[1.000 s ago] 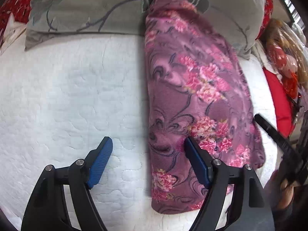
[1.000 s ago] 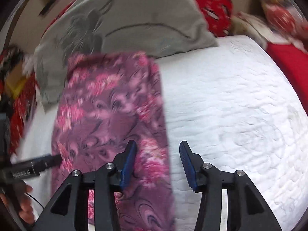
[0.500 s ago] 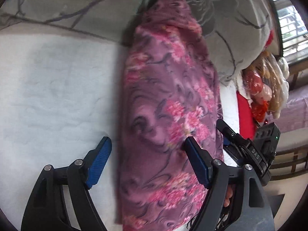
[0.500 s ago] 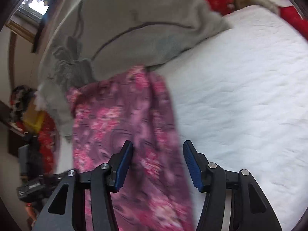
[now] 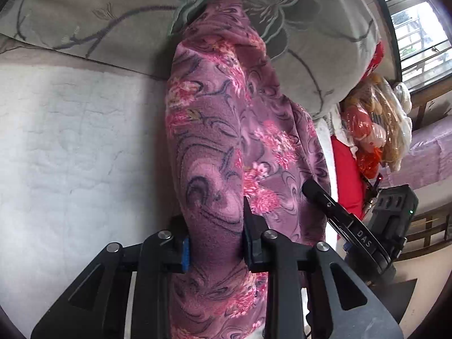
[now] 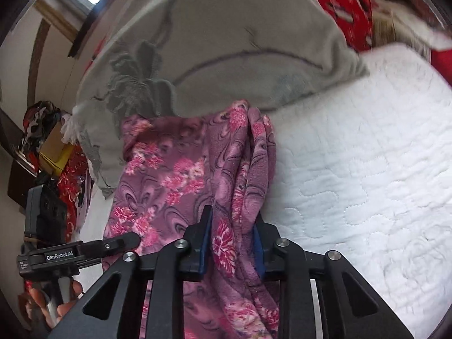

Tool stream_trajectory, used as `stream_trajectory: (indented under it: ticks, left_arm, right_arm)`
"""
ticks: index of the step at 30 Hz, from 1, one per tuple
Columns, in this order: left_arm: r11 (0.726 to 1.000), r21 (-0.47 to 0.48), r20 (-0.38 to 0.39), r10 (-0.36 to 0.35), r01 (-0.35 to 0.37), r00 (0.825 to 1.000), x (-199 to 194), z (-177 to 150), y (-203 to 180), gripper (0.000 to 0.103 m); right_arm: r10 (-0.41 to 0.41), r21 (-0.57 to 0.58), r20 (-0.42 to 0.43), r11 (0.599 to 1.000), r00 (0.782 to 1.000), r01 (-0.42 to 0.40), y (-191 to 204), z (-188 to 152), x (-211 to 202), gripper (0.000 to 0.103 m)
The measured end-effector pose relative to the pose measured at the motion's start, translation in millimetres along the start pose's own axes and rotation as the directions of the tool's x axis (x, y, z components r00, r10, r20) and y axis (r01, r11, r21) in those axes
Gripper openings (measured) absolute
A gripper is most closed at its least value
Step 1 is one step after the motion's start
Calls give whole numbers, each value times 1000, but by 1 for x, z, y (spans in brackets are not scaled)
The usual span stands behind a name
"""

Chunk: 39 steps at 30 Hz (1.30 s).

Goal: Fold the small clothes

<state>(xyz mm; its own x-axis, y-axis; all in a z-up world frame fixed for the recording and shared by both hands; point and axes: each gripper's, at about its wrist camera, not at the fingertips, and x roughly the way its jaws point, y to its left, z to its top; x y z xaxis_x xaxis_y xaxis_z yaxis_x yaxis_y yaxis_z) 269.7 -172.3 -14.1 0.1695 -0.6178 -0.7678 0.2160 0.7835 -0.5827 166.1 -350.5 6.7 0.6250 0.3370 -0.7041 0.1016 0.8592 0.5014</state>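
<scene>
A purple fleece garment with pink flowers [image 5: 226,130] lies lengthwise on a white quilted bed [image 5: 70,147], its far end against a grey pillow. My left gripper [image 5: 216,240] is shut on the garment's near left edge, cloth bunched between its jaws. My right gripper [image 6: 231,243] is shut on the near right edge of the same garment [image 6: 175,175]. Each gripper shows in the other's view: the right one in the left wrist view [image 5: 333,206], the left one in the right wrist view [image 6: 93,248].
A grey flowered pillow [image 5: 296,28] [image 6: 226,50] lies at the head of the bed. Red cushions [image 6: 344,5], a wrapped doll [image 5: 373,130] and a red cloth [image 5: 344,175] sit by the bed's edge. The white quilt [image 6: 367,169] spreads beside the garment.
Both grippers moved in over the garment's near edges and closed from open onto the cloth. The fabric between the jaws has bunched up.
</scene>
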Motion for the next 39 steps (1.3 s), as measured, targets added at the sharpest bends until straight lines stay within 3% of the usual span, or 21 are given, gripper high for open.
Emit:
stream_trajectory:
  ticks: [8,17,25,29,31,32,35,37,39]
  left_arm:
    - [1000,3,40,-14,14,999,-64,-36,-3,24]
    - [997,-19,78,70,-69,995,-120,-87,22,24]
    - [989,-79,64,127,-122,990,-127,-108,73,25]
    - [978,-118,14,173,-170,985,-104,-111,104,29]
    - [979,-150,3,142,-140,990,-100,-114,122,34]
    - [982,-157,11,107,-104,994,-102,-115,127,34]
    - [991,-98,73,98,-91,992,-124,-112,124,34]
    - [993,-52,112,114,-109,987,-133,-103,114,34]
    - [988,-17,144,153,-153,978,-133,-89,104,34]
  right_arm:
    - [15,-43,59,999,998,-12,41,-23,-51,25]
    - [56,-64,20,996,998,-55,89,-77,-72,25]
    - [51,-75,-71,996,996,-56,118,-114,-38,25]
    - [24,-53,-126,998,992,-31,112,-131,-11,26]
    - [-56,-54,-192,997,980,46,102,-140,10,30]
    - [-51,-40,-209,998,976,43,95,-143,15,35]
    - [-23,0,-188,1000,982,23,85,-132,5,38]
    - [-68,-28,-126,997,990,65,88,-118,-7,42]
    - [-36,-95,-67,995,997,29,102,-103,-12,41]
